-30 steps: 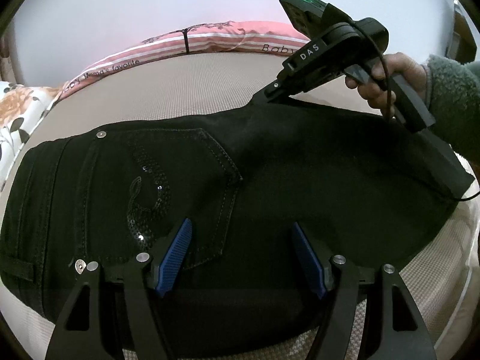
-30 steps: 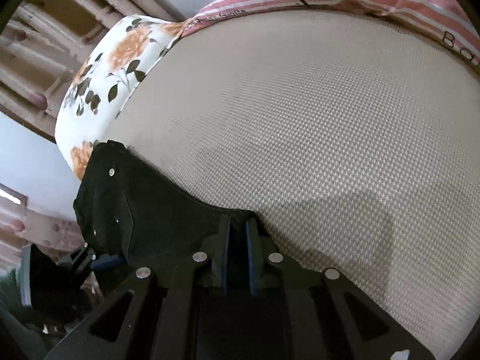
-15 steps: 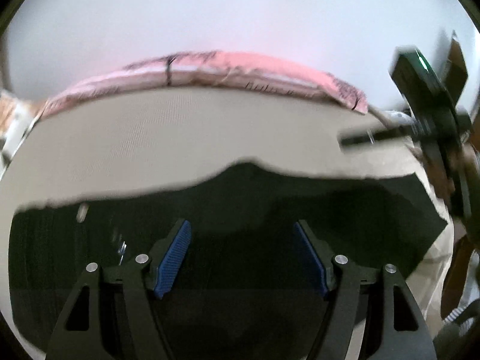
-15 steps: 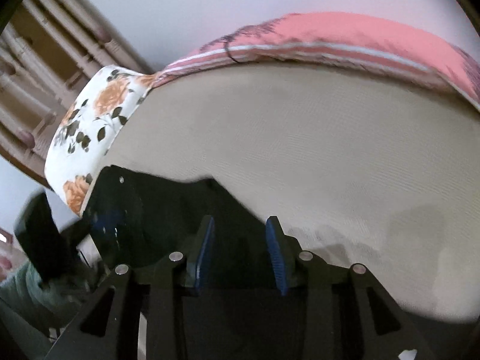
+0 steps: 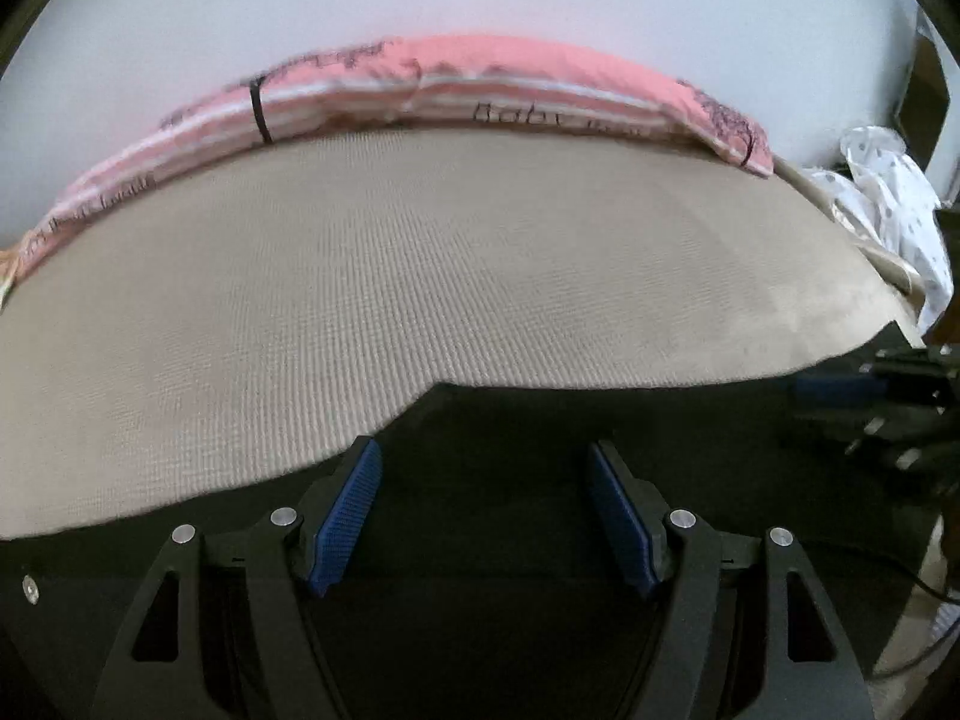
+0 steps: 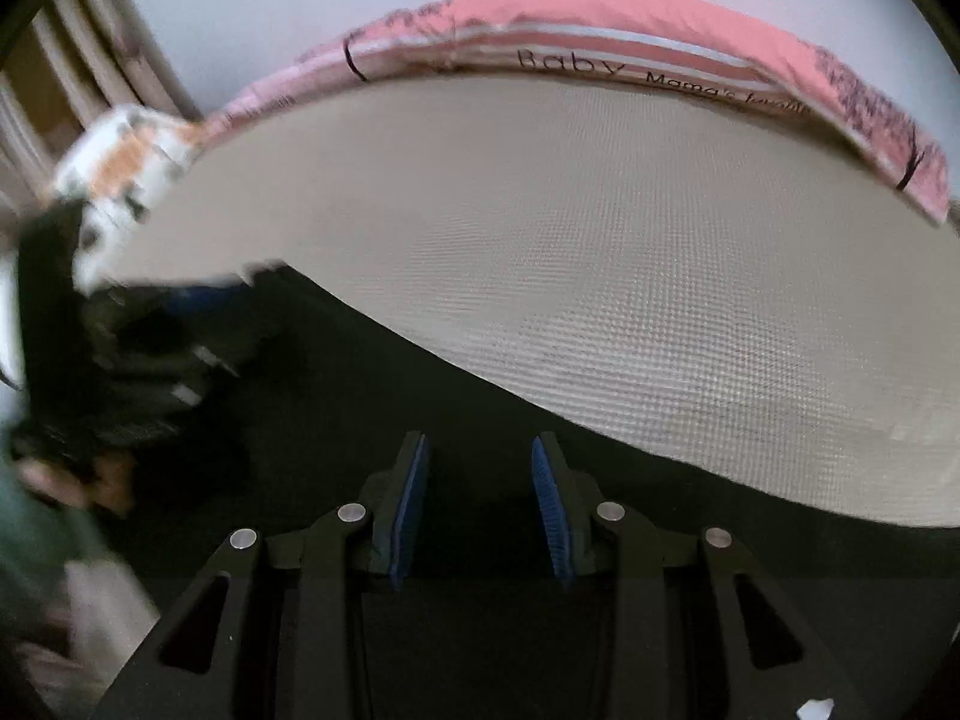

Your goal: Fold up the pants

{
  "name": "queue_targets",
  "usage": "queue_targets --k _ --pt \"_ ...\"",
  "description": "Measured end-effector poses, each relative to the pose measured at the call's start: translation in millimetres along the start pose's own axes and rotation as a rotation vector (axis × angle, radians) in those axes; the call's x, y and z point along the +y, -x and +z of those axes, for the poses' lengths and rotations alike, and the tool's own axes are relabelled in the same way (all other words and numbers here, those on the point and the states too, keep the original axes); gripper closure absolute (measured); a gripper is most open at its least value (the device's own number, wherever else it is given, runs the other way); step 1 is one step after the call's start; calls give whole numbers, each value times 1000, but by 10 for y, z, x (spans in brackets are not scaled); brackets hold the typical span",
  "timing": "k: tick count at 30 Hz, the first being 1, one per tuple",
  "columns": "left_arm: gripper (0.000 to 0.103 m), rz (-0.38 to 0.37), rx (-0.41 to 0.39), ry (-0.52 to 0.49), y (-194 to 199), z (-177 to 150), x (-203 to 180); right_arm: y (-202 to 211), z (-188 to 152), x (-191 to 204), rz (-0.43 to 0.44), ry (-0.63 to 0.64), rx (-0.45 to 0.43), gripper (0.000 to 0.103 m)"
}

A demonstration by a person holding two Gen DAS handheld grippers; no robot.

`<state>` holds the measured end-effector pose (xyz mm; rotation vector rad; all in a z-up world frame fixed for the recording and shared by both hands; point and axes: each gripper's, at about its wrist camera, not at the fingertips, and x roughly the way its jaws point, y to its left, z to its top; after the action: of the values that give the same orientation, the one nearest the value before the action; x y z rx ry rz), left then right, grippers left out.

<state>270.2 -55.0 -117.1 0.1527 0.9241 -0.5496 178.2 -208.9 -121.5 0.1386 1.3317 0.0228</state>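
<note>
The black pants (image 5: 540,432) lie folded flat on the beige bed mat (image 5: 372,300), filling the lower part of both views (image 6: 360,396). My left gripper (image 5: 486,504) is open and empty, low over the pants near their far edge. My right gripper (image 6: 480,498) is open and empty, also low over the pants. The right gripper shows blurred at the right edge of the left wrist view (image 5: 888,414). The left gripper and the hand holding it show blurred at the left of the right wrist view (image 6: 138,372).
A pink striped pillow (image 5: 480,90) runs along the far edge of the mat by the white wall. A floral pillow (image 6: 126,156) lies at the left end. A white dotted cloth (image 5: 894,204) hangs off the right end.
My right gripper has opened and let go of the pants edge. Both grippers have pulled back toward the near side, and the pants now sit lower in both views.
</note>
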Motion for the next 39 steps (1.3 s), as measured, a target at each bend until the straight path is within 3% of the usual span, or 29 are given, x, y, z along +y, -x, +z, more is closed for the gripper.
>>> queue_targets --k 3,7,12,14,17,21,27,31,35,39 --pt "32 13 -5 8 -39 34 29 -32 -14 85 -61 58 -52 66" --pt "32 32 -22 52 98 86 97 96 73 17 -5 -20 -74 66" --pt "32 13 -72 13 437 -48 14 217 -28 105 38 -19 -57 65" --pt "32 -3 -60 -7 465 -119 -29 203 -93 212 15 12 -52 65" --pt "32 38 29 -25 230 -236 -52 60 -147 250 -32 18 -25 65" --pt "32 62 7 -45 207 -292 -86 60 -143 340 -75 53 -34 63" --pt "32 28 15 6 390 -441 42 208 -114 411 16 -4 -61 61" --pt "32 -5 6 38 525 -598 193 9 -152 540 -5 17 0 58" --pt "32 2 -7 32 741 -715 220 143 -117 568 30 -20 -39 57" --pt "32 56 -12 46 997 -871 319 188 -163 786 30 46 -47 57"
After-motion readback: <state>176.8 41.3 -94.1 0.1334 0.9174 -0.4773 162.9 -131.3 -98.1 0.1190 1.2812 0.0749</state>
